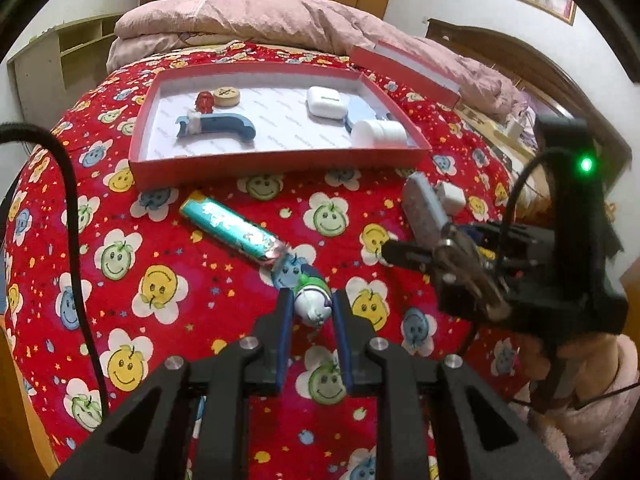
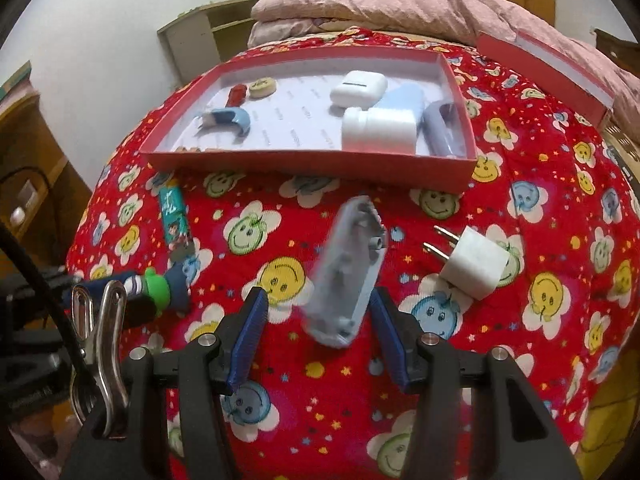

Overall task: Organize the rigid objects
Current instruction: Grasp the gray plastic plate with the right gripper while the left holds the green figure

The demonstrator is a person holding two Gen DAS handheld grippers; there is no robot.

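I have the left gripper [image 1: 311,308] pressed together on a small white, green and blue toy figure [image 1: 313,300], held just above the red smiley-flower bedspread [image 1: 160,288]. My right gripper [image 2: 318,312] is half spread, and the pale grey-blue hollow plastic shell [image 2: 344,272] stands tilted between its blue pads; it seems to lean on the right pad only (I cannot tell whether the left pad touches it at all).

That is my worry: a shell pinched on one side could swing or drop onto the soft bedspread before it gets to the shallow red cardboard tray [image 2: 312,162]. The figure is rounded and caught near the fingertips, so it could squirt out if I tip the wrist.

The tray's near right corner is already crowded, so a careless drop might knock things over the low wall.

The white two-pronged plug adapter [image 2: 476,264] and the long teal foil-wrapped bar [image 1: 232,228] lie loose outside the tray. Something brown behind the tray's near wall is mostly hidden.
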